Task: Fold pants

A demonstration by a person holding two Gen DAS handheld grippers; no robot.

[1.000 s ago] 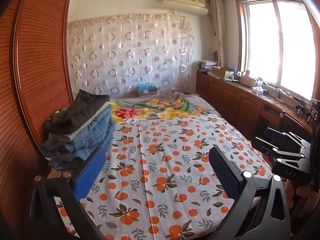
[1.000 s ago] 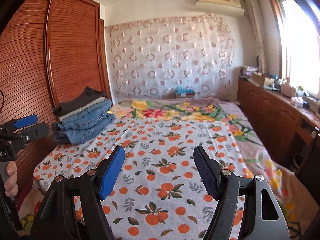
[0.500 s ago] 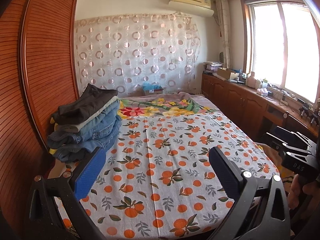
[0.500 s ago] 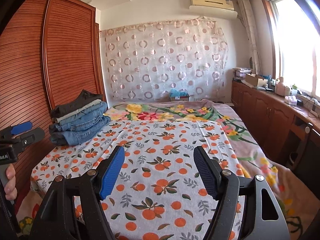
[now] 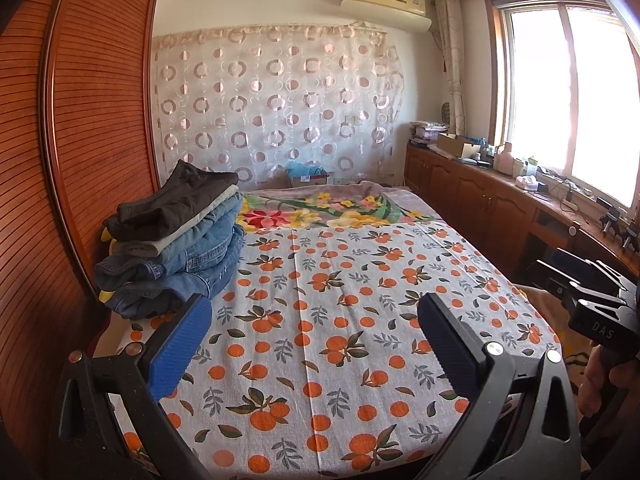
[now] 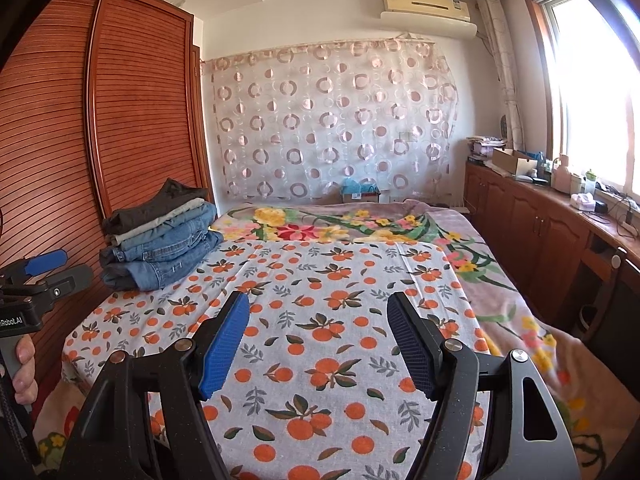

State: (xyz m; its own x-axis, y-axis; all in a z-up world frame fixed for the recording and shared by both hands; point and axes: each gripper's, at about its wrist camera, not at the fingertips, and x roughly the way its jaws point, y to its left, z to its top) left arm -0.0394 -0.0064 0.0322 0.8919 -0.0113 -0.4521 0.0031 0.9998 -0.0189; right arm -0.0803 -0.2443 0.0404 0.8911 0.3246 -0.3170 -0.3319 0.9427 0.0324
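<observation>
You held both grippers, left [image 5: 314, 344] and right [image 6: 318, 342], spread and empty above the sheet [image 5: 340, 320], while folded pants [image 5: 172, 240] sat stacked by the wardrobe [image 5: 80, 140], which fitted either a finished pile or another pair due.

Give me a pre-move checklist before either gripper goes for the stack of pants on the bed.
1. Left gripper open and holding nothing: ok.
2. Right gripper open and holding nothing: ok.
3. Stack of pants in view, by the wardrobe: ok.
4. Orange-print sheet flat with bare room for folding: ok.
5. Unfolded pants laid out ready to fold: not ok, none visible.
6. Whether the stack's pieces are all pants: cannot tell.
</observation>
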